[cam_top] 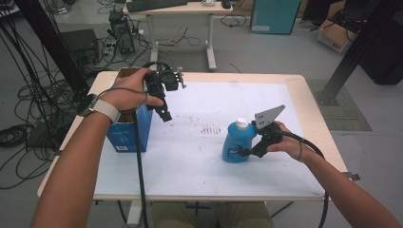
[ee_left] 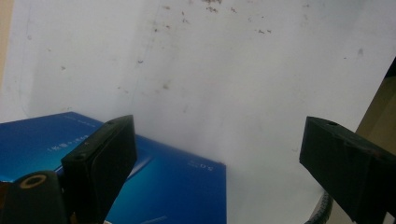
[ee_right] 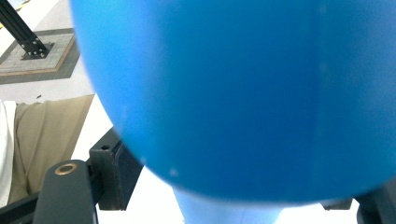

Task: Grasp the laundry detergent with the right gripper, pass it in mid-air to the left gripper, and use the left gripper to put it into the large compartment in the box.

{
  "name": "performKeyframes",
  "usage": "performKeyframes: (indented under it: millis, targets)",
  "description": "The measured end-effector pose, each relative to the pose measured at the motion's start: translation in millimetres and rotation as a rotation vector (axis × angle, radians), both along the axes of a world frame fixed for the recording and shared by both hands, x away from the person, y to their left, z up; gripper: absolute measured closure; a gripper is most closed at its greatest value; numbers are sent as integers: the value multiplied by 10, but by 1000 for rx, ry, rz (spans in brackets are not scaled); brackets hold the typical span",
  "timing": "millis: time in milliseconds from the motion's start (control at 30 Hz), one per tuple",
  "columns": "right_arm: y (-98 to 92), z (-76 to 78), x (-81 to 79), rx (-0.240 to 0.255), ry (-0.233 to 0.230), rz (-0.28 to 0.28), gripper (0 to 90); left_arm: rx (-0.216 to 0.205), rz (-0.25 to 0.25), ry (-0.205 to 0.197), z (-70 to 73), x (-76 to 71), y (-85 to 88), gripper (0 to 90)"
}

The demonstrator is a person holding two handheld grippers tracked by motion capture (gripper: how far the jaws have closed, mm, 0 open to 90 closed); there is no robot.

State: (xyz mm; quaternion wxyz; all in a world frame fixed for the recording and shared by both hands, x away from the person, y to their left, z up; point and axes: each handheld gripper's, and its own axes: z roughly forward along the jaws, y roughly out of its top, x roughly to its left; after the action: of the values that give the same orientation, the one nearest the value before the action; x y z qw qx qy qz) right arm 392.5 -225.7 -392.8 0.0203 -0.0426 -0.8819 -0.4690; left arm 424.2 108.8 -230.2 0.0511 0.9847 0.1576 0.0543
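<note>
At the table's left edge stands an open blue cardboard box [cam_top: 129, 132], likely the bottle's destination. The left gripper [cam_top: 161, 110] hovers above it with jaws spread and nothing between them, kept clear of the opening. To the right, a translucent blue plastic bottle with a white cap [cam_top: 236, 143] stands upright on the white tabletop [cam_top: 199, 161]. The right gripper [cam_top: 249, 152] straddles its lower body from the side; whether its pads (close against the plastic) already press I cannot tell.

No text legible: bottle [cam_top: 236, 142] label has print, too small to read; blue box [ee_left: 177, 186] has faint white lettering, blurred, unreadable.
</note>
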Motion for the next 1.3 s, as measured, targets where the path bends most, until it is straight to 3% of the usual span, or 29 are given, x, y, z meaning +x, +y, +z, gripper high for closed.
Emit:
performKeyframes:
  millis: [333,833,900,1300]
  targets:
    - [5,-28,-2,18,-5,-13,252,14,-12,3,3,8,6,116]
    - [12,-72,-16,52,-8,-13,323,-2,10,13,-13,4,-4,116]
    - [11,-78,-10,58,-7,-13,325,15,-9,13,-4,18,-4,116]
    - [22,-97,0,73,-5,-12,381,-5,9,17,-18,8,-3,116]
